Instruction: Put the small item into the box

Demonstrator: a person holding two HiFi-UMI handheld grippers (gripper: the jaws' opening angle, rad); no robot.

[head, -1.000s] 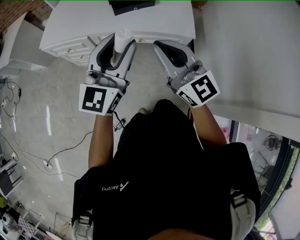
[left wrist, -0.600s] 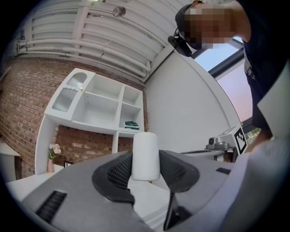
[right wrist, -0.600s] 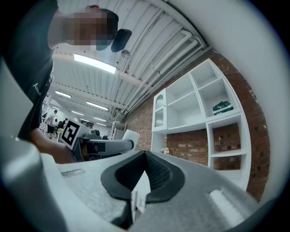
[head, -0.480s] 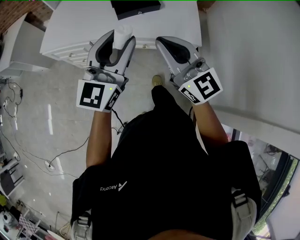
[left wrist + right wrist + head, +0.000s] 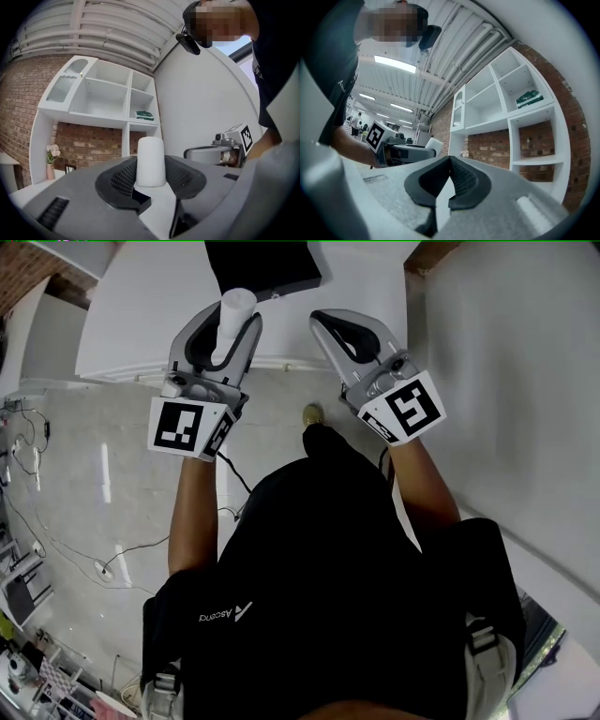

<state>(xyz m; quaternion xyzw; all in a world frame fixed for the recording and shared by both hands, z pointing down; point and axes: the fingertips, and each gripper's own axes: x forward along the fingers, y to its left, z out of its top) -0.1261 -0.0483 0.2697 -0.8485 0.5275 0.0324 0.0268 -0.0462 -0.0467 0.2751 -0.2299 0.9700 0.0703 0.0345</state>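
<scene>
Head view: my left gripper is clamped on the small white plastic cylinder, which shows against the white table. My right gripper is just beside it, jaws together, nothing between them.

A flat black box sits on the table just beyond the cylinder. The frame top cuts it off, so I can't tell whether it's open.

Neither gripper view catches the box. Both show white open shelving against a brick wall. The left gripper view has the cylinder upright between the pads.
</scene>
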